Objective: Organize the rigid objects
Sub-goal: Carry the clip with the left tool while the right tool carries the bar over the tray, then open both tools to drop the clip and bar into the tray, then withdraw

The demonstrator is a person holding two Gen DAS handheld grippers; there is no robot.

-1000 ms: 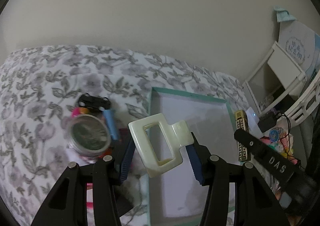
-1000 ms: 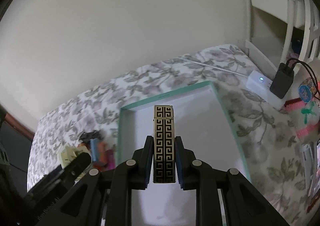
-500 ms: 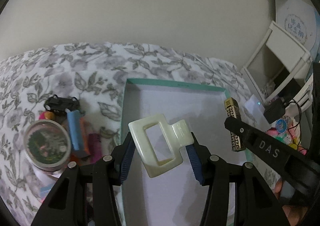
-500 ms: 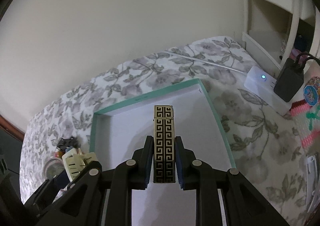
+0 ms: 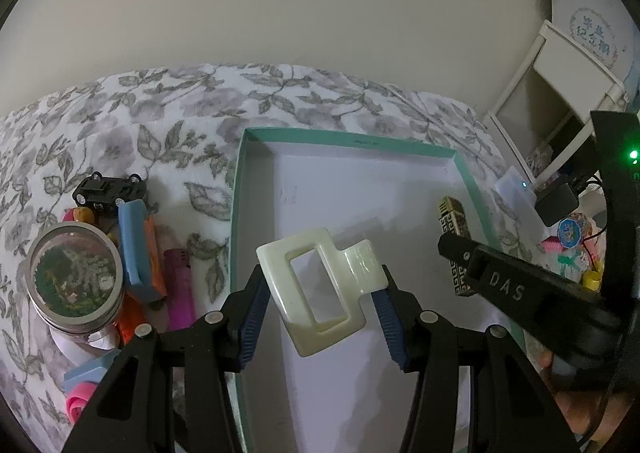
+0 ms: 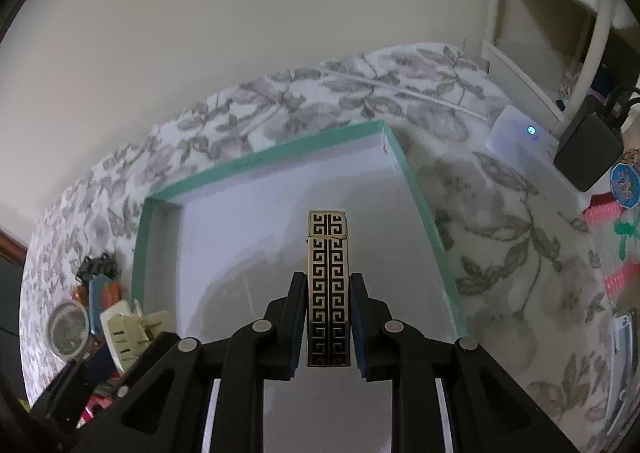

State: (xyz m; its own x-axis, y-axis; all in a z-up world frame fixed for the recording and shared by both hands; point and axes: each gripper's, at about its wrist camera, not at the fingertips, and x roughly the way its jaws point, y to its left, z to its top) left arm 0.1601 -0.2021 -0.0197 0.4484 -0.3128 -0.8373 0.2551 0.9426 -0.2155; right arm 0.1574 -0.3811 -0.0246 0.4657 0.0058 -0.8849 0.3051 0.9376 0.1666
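Carrying loads over the teal tray (image 5: 236, 213): left gripper (image 5: 320, 317) clamps a cream clip (image 5: 320, 285) above the tray's near-left floor, right gripper (image 6: 329, 321) clamps a patterned lighter (image 6: 329, 281) above its right half. Judged step: placement. Next calls for lowering each to the tray floor, apart, then releasing.

Both wrist views face forward, close above shared teal tray (image 5: 472, 181).

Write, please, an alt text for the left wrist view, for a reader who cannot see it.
The left gripper holds a cream hair clip over a white tray with a teal rim. At right, the right gripper holds a black-and-gold patterned lighter. Left of the tray lie a round jar, a toy car and a purple lighter.
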